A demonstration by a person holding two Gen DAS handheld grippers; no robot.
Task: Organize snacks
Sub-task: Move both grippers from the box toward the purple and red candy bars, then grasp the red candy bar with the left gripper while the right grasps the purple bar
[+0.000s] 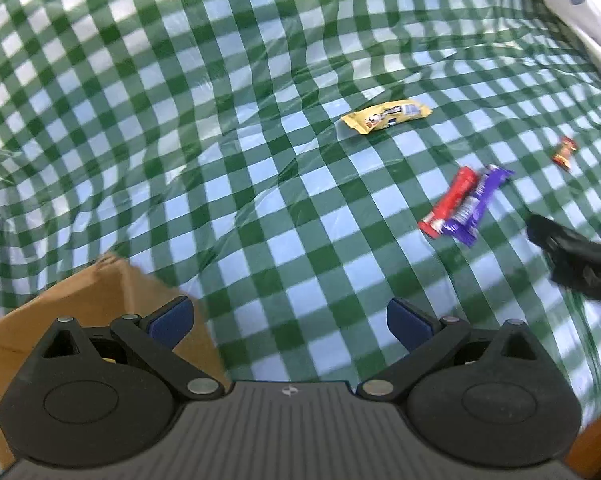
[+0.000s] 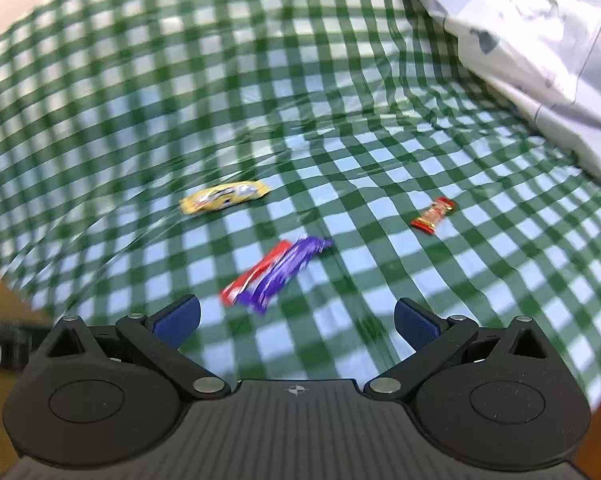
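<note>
Left wrist view: left gripper [image 1: 287, 322] fills the bottom of the frame, blue pads wide apart, nothing between them; a brown cardboard box [image 1: 100, 300] sits at lower left, partly under the left finger. All rests on a green-and-white checked cloth [image 1: 220, 140], wrinkled, covered with a clear film. Right of centre, a red snack bar [image 1: 448, 204] and a purple snack bar [image 1: 478, 204] lie side by side, touching; a yellow snack bar [image 1: 386, 116] lies apart, higher in the frame; a small red-gold sweet [image 1: 564, 153] sits near the right edge. The right gripper's dark finger enters at the right edge, mid-height, blurred. Right wrist view: right gripper [image 2: 296, 320] at bottom centre, pads spread, holding nothing. Image is motion-blurred. Just above the left pad lie the red and purple bars, still paired; the yellow bar is further up, left of centre; the small sweet is right of centre. The box corner shows at the lower left edge. White fabric [image 2: 540, 40] covers the upper right corner, beyond the cloth
</note>
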